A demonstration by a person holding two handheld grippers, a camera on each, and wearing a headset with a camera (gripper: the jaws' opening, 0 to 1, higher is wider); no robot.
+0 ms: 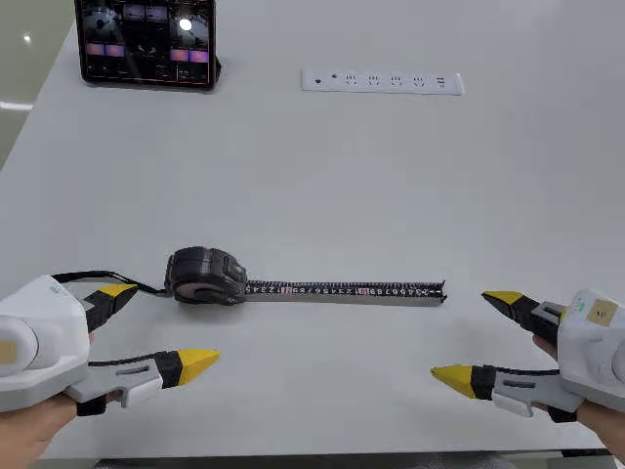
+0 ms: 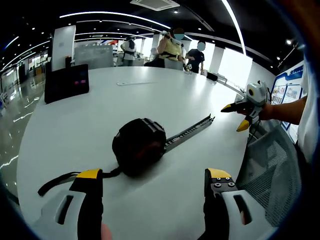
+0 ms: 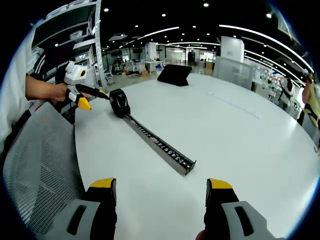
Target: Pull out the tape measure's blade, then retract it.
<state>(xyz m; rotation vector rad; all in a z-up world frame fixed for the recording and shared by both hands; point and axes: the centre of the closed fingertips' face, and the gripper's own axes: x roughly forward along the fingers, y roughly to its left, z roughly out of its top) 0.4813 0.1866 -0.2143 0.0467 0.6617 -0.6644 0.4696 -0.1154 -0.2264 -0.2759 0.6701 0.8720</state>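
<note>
A black tape measure (image 1: 205,276) lies on the white table (image 1: 322,176), its blade (image 1: 347,290) pulled out to the right and flat on the surface. A black wrist strap (image 1: 98,277) trails from the case to the left. My left gripper (image 1: 161,327) stands open just left of the case, touching nothing. In the left gripper view the case (image 2: 139,145) lies ahead of the open left gripper (image 2: 152,177). My right gripper (image 1: 483,337) is open, a little right of the blade's hooked tip (image 1: 441,290). The right gripper view shows the blade's end (image 3: 186,166) just ahead of the open right gripper (image 3: 162,187).
A dark tablet (image 1: 146,41) stands at the table's far left. A white power strip (image 1: 383,81) lies at the far middle. A mesh chair back (image 2: 270,170) is near the table's edge. Several people (image 2: 175,47) stand beyond the far side.
</note>
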